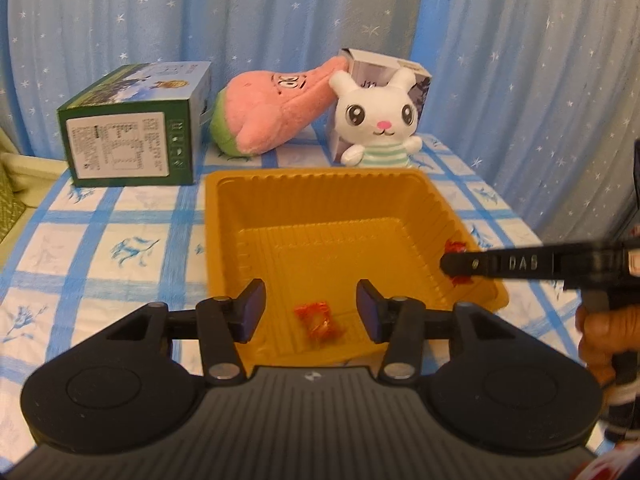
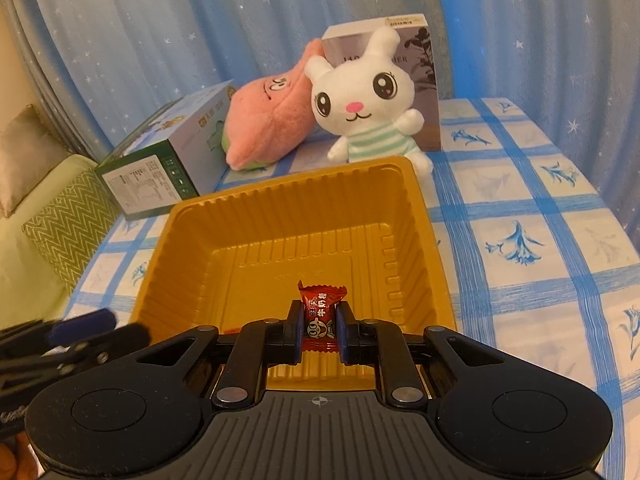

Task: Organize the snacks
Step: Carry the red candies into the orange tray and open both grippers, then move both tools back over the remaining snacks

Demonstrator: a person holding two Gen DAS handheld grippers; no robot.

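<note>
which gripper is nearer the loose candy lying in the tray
Left. The left gripper hovers with open jaws right over the loose candy on the tray floor. The right gripper is off by the tray's right wall, holding another candy.

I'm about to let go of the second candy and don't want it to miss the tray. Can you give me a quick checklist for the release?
1. Right tongs shut on the red candy, pads on both sides: ok.
2. Held candy over the gold tray, inside its rim: ok.
3. Left tongs open with nothing between the pads: ok.
4. First candy lying on the tray floor: ok.
5. Left tongs out of the drop path, off to the side in the right wrist view: ok.
6. Height of the held candy above the tray floor: cannot tell.
</note>
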